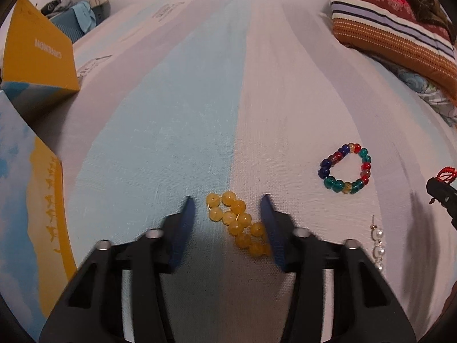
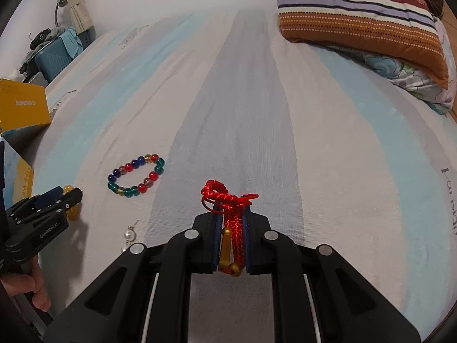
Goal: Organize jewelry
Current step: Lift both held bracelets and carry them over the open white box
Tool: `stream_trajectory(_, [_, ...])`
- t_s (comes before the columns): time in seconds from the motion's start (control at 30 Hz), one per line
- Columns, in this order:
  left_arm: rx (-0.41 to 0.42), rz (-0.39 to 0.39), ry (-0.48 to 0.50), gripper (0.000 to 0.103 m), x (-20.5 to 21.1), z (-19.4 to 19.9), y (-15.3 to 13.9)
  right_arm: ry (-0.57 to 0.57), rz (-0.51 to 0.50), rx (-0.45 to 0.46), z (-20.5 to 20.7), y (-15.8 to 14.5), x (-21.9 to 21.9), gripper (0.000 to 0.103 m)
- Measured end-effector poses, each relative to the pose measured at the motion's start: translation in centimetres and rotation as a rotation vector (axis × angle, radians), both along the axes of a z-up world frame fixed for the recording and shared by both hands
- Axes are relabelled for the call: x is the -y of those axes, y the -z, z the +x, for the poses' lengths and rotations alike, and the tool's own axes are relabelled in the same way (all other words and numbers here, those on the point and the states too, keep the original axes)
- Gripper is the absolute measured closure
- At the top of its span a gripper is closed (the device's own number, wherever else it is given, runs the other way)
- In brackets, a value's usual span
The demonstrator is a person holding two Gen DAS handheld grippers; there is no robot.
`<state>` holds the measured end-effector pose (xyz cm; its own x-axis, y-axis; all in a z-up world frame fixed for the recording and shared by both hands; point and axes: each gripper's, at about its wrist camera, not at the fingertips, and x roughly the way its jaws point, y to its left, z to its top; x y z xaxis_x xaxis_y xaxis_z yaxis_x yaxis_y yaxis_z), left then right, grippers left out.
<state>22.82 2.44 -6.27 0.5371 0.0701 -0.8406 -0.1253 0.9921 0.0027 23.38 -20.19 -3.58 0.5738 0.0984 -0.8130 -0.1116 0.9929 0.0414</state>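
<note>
My left gripper (image 1: 227, 200) is open, its blue-padded jaws on either side of a yellow bead bracelet (image 1: 238, 223) lying on the striped bed sheet. A multicoloured bead bracelet (image 1: 345, 168) lies to the right, also in the right wrist view (image 2: 137, 175). A pearl earring (image 1: 378, 243) lies right of my left gripper and shows in the right wrist view (image 2: 128, 235). My right gripper (image 2: 231, 211) is shut on a red braided cord bracelet (image 2: 228, 200) with gold beads, held just above the sheet. The left gripper (image 2: 65, 197) shows at the left of the right wrist view.
An open yellow and blue box (image 1: 34, 57) stands at the left, also in the right wrist view (image 2: 22, 105). A striped pillow (image 2: 357, 20) and floral bedding lie at the back right. A blue bin (image 2: 54, 57) stands beyond the bed's far left edge.
</note>
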Motion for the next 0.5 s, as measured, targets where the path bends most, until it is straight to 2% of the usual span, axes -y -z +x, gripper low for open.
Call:
stream_trajectory(0.03, [-0.002, 0.003, 0.007, 0.077, 0.1, 0.0, 0.0, 0.001, 0.002, -0.001, 0.0, 0.1, 0.1, 0.092])
stream_trajectory(0.07, [-0.003, -0.004, 0.011, 0.084, 0.0, -0.1, 0.0, 0.003, 0.004, -0.002, 0.0, 0.1, 0.1, 0.092])
stream_trajectory(0.23, [0.004, -0.038, 0.018, 0.085, -0.3, -0.8, -1.0, 0.001, 0.012, 0.003, -0.6, -0.2, 0.1, 0.092])
stream_trajectory(0.5, [0.053, -0.04, 0.036, 0.085, 0.3, -2.7, -4.1, -0.006, 0.017, 0.029, -1.9, -2.1, 0.1, 0.092])
